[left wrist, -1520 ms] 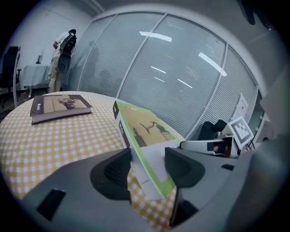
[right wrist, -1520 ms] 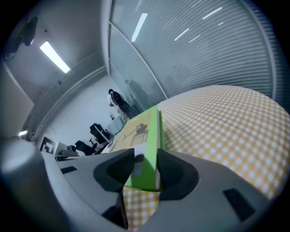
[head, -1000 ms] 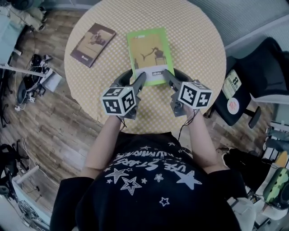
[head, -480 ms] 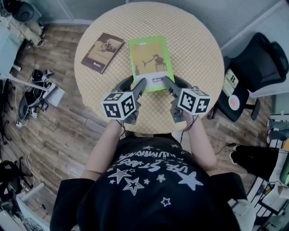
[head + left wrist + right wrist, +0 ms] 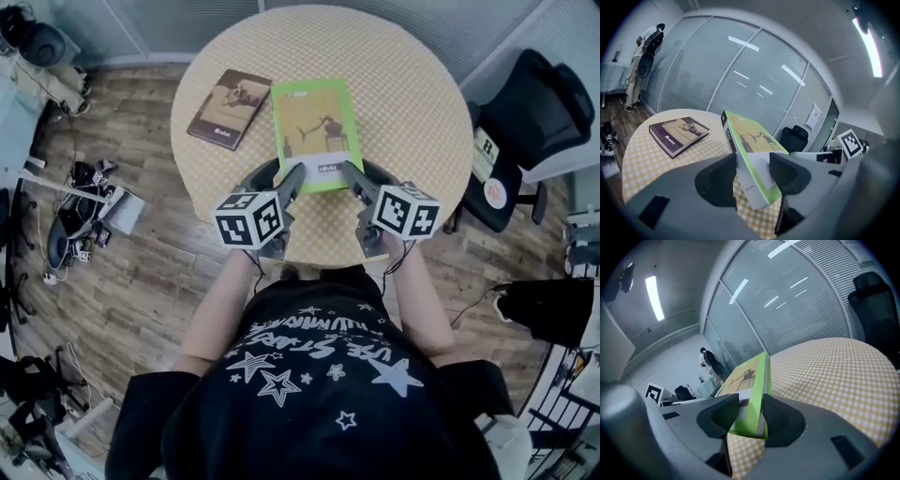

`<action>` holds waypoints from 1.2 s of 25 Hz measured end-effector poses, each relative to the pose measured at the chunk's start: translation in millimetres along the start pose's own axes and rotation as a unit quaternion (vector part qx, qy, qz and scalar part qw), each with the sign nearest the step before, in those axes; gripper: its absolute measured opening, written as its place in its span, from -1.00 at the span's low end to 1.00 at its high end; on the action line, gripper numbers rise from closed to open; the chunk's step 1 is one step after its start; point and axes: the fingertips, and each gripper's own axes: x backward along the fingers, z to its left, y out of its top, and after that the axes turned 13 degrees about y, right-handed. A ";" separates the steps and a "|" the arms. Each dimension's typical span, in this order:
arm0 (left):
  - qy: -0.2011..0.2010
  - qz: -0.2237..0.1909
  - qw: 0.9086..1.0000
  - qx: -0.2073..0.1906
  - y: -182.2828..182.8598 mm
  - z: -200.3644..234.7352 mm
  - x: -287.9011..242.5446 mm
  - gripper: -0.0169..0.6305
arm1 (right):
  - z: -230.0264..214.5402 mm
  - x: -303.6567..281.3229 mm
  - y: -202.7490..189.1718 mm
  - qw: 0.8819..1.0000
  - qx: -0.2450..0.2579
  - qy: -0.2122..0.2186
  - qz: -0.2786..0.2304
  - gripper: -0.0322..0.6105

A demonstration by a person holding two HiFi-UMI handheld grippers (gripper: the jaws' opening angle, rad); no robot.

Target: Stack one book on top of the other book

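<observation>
Left gripper (image 5: 291,174), jaws closing round green book (image 5: 315,127), right gripper (image 5: 352,172) at its other near corner; brown book (image 5: 230,108) alongside.

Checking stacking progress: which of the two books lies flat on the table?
The brown book, at the table's left; the green book beside it is tilted, near end raised.

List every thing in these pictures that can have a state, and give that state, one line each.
green book: closed, gripped at both near corners, seemingly lifted off the table
brown book: closed, lying flat on the table, apart from the green book
left tongs: closing on the green book's near left corner
right tongs: shut on the green book's near right corner
</observation>
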 end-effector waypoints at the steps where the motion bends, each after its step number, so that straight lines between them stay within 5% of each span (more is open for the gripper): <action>1: 0.000 0.000 1.000 0.001 0.5 0.8 1.6 -0.26 | 1.9 -0.6 0.3 1.000 0.001 0.000 0.000 -0.39; 22: 0.047 0.040 0.998 -0.022 9.2 -3.3 -39.0 -0.26 | -42.3 -21.1 16.3 0.998 -0.040 0.041 -0.002 -0.39; 30: 0.027 0.049 0.998 -0.028 21.1 19.8 -53.1 -0.26 | -41.3 -45.1 18.8 0.999 -0.046 0.020 -0.004 -0.39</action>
